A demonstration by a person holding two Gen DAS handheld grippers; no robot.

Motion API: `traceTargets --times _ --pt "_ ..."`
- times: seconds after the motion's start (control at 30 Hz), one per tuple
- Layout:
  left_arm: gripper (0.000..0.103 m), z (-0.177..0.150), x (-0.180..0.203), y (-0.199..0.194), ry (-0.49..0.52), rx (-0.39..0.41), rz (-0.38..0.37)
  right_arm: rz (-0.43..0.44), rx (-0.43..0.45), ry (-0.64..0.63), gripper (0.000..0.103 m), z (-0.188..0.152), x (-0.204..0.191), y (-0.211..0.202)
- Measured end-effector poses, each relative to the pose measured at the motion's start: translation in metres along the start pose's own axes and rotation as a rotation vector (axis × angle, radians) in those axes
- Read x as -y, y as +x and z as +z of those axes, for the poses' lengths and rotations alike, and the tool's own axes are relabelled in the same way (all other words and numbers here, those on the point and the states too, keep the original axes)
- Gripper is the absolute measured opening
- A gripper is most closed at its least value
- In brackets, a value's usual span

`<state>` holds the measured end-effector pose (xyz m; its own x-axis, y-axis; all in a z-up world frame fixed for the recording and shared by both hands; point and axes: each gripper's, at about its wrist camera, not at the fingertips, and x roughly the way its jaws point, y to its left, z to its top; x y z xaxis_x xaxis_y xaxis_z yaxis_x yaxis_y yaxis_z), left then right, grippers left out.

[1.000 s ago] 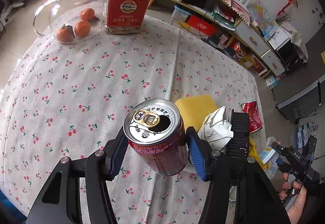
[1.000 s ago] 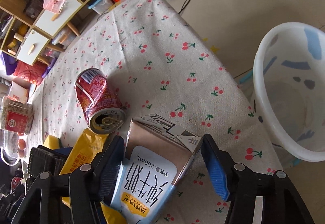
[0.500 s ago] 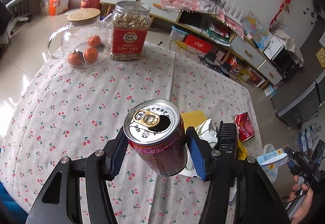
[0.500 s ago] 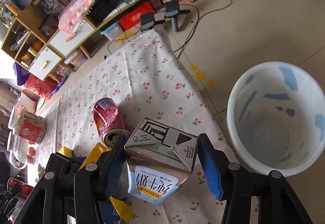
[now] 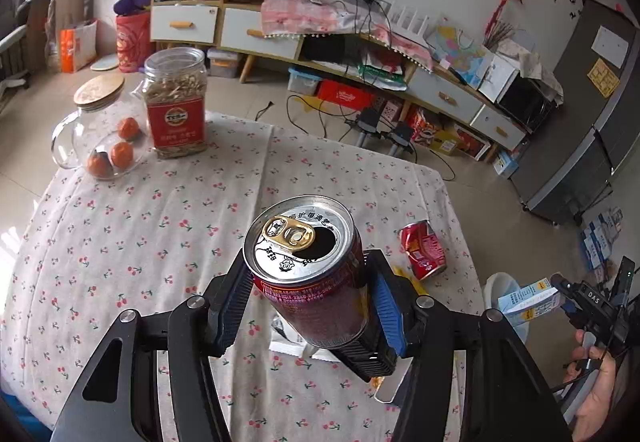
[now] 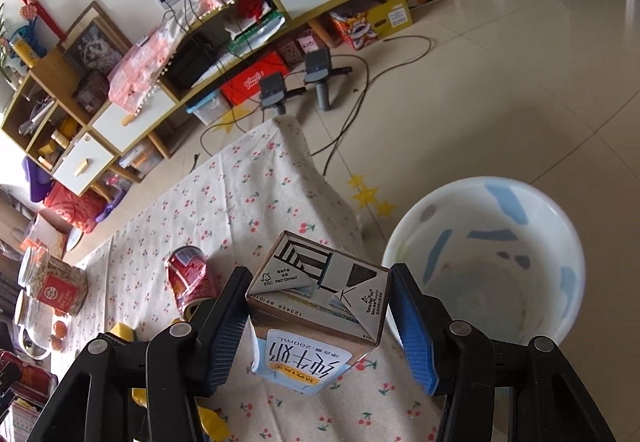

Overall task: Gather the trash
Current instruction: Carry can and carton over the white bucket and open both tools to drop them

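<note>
Left wrist view: the left gripper [image 5: 310,294] clamps an opened dark-red aluminium drink can [image 5: 310,270] above the cherry-print tablecloth [image 5: 120,242]. The right gripper [image 6: 318,316] pinches a blue-and-white milk carton [image 6: 312,326] — beside the white plastic bin [image 6: 480,266]. Centre each over the bin before releasing — carton first.

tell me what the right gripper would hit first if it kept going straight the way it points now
Probably the cherry-print tablecloth near the table's edge, just past the milk carton clamped in the right gripper. The white bin sits off to the right, though depth is unclear.
</note>
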<state>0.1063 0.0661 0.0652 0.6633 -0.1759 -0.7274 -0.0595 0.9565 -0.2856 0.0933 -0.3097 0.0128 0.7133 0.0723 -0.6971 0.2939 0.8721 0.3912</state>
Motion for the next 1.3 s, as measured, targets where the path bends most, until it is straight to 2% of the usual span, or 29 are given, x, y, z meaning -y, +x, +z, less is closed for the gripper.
traceTargets --times 0.27,0.53,0.6,0.7,0.8,0.83,0.87,0.9,0.97,1.1,1.3 --pt "0.059 -0.004 0.092 0.021 0.138 -0.041 -0.087 -0.094 0.060 0.059 0.060 0.020 0.051 -0.015" --pt "0.059 -0.027 0.197 0.062 0.252 -0.118 -0.186 -0.172 0.073 0.127 0.060 0.031 0.103 -0.015" --pt "0.059 -0.034 0.220 0.073 0.273 -0.132 -0.209 -0.202 0.066 0.123 0.060 0.030 0.111 -0.012" --pt "0.059 -0.044 0.250 0.089 0.295 -0.157 -0.250 -0.197 0.027 0.124 0.061 0.027 0.122 -0.003" --pt "0.060 -0.055 0.275 0.105 0.313 -0.185 -0.300 -0.188 -0.013 0.128 0.064 0.025 0.130 0.001" --pt "0.060 -0.059 0.284 0.111 0.319 -0.196 -0.307 -0.174 -0.030 0.139 0.068 0.025 0.134 0.002" --pt "0.060 -0.062 0.291 0.115 0.327 -0.206 -0.310 -0.164 -0.047 0.161 0.079 0.025 0.139 0.001" --pt "0.060 -0.066 0.298 0.119 0.337 -0.214 -0.314 -0.156 -0.057 0.187 0.084 0.024 0.145 -0.002" --pt "0.060 -0.072 0.311 0.125 0.361 -0.225 -0.319 -0.133 -0.047 0.227 0.084 0.023 0.156 -0.010" --pt "0.060 -0.082 0.333 0.137 0.411 -0.249 -0.327 -0.174 -0.014 0.233 0.084 0.020 0.167 -0.028" --pt "0.060 -0.096 0.351 0.156 0.471 -0.262 -0.303 -0.187 -0.019 0.225 0.084 0.017 0.176 -0.039"
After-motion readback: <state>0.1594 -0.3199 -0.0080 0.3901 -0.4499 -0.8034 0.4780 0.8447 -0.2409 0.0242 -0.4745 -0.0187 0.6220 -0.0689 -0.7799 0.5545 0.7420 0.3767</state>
